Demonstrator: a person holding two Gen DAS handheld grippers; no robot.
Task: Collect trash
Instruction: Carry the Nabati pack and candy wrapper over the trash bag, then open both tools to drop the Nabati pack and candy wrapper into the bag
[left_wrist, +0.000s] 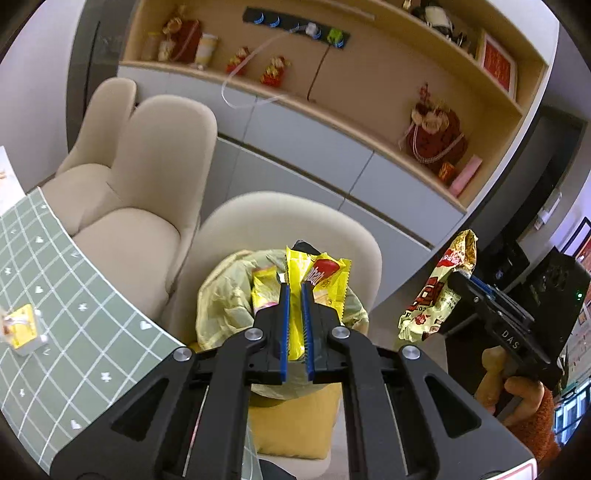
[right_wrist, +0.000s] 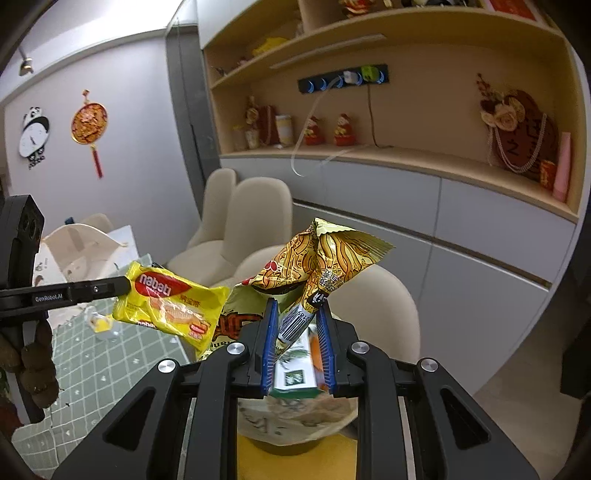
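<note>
My left gripper is shut on a yellow Nabati wafer wrapper, held just above a yellow bin lined with a pale green bag. At the right of the left wrist view, my right gripper grips a gold noodle wrapper. In the right wrist view, my right gripper is shut on that crumpled noodle wrapper, barcode facing me, over the bin's bag. To its left, my left gripper holds the wafer wrapper.
A table with a green checked cloth lies left of the bin, with a small yellow-and-white item on it. A white paper bag stands farther back. Beige chairs and a sideboard with shelves are behind.
</note>
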